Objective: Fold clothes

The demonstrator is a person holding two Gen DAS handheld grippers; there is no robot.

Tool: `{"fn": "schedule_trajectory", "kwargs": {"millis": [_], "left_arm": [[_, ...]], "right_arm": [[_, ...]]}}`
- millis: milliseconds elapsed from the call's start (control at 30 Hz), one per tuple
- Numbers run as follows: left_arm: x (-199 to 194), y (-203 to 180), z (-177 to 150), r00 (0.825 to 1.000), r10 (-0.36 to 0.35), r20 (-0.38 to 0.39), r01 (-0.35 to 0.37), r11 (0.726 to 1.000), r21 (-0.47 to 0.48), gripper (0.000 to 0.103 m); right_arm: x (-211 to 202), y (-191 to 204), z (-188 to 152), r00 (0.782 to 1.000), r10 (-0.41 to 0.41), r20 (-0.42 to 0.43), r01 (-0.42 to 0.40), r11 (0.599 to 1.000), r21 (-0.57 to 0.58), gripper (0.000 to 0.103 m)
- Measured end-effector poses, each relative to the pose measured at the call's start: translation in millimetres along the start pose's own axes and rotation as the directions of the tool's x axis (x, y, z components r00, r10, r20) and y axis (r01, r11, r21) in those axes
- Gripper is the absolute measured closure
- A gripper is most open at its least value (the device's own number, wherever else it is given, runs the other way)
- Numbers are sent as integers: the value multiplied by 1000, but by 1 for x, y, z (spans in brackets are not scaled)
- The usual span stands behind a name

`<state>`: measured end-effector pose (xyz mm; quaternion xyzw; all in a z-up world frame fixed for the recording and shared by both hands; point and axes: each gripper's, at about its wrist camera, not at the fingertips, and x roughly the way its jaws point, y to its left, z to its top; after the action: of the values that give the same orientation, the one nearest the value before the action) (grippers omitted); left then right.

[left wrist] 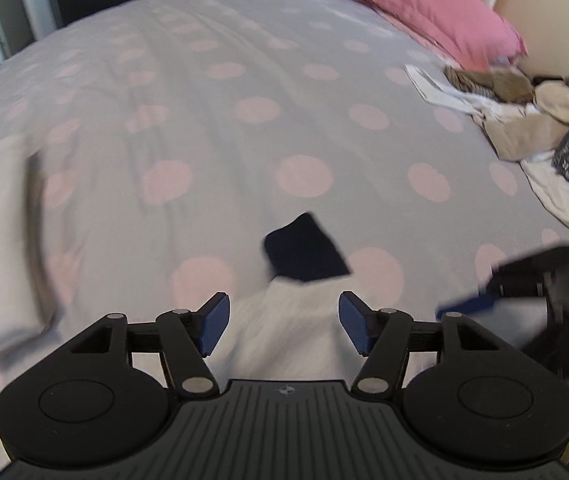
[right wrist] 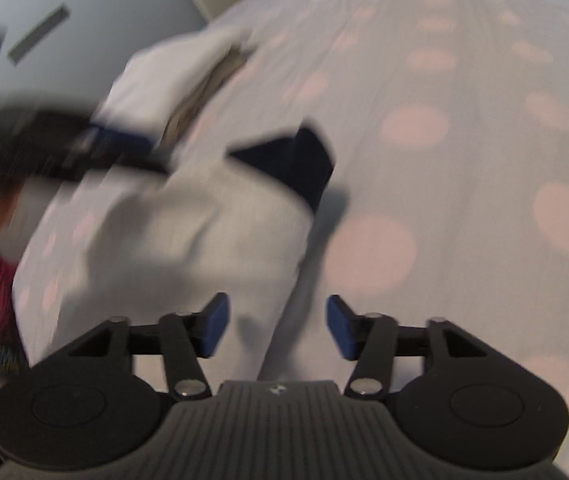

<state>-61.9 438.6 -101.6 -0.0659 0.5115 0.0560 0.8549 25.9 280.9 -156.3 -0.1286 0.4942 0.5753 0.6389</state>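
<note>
A grey duvet with pink dots (left wrist: 244, 80) is covering the bed. The white garment with a dark navy cuff (left wrist: 304, 248) is lying near, between the released left gripper (left wrist: 284, 326) and right gripper (right wrist: 276, 330); a one-layer pinch could skew the fold.

Your left gripper (left wrist: 284, 322) is matte black: a ribbed central housing with a small round emblem, two round discs flanking it, and linkage arms pinned with silver screws. Its jaws carry ridged blue pads (left wrist: 215, 324). Your right gripper (right wrist: 276, 326) looks identical.
</note>
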Motion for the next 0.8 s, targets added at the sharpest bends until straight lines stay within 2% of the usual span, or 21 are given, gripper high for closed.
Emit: {"fn": "schedule_trajectory", "kwargs": {"millis": [133,333,400,500,567,600,667,800], "left_arm": [[28,-11,21,999,-13,-43,13,1000,18,44],[63,-28,40,995,9,-103,-4,999,54,44],[71,-33,43,991,21,-131,-12,998,66,44],[83,-38,46,984,38,-174,-25,996,81,53],[90,-39,46,979,54,-195,-38,996,85,74],[93,-39,45,977,62,-204,-45,995,85,79],[95,-39,44,976,74,-203,-59,995,78,96],[79,-42,40,989,82,-127,-72,994,79,100]], "right_arm": [[7,9,-7,997,27,-78,-31,998,-46,36],[22,12,4,993,18,-121,-29,996,-88,38],[27,12,9,990,25,-141,-38,995,-90,49],[33,11,12,984,47,-170,-59,996,-66,60],[36,11,13,983,51,-175,-61,997,-52,64],[36,12,13,983,50,-175,-60,997,-52,66],[35,13,12,984,50,-173,-60,997,-55,67],[31,11,10,983,71,-169,-78,996,-36,71]]}}
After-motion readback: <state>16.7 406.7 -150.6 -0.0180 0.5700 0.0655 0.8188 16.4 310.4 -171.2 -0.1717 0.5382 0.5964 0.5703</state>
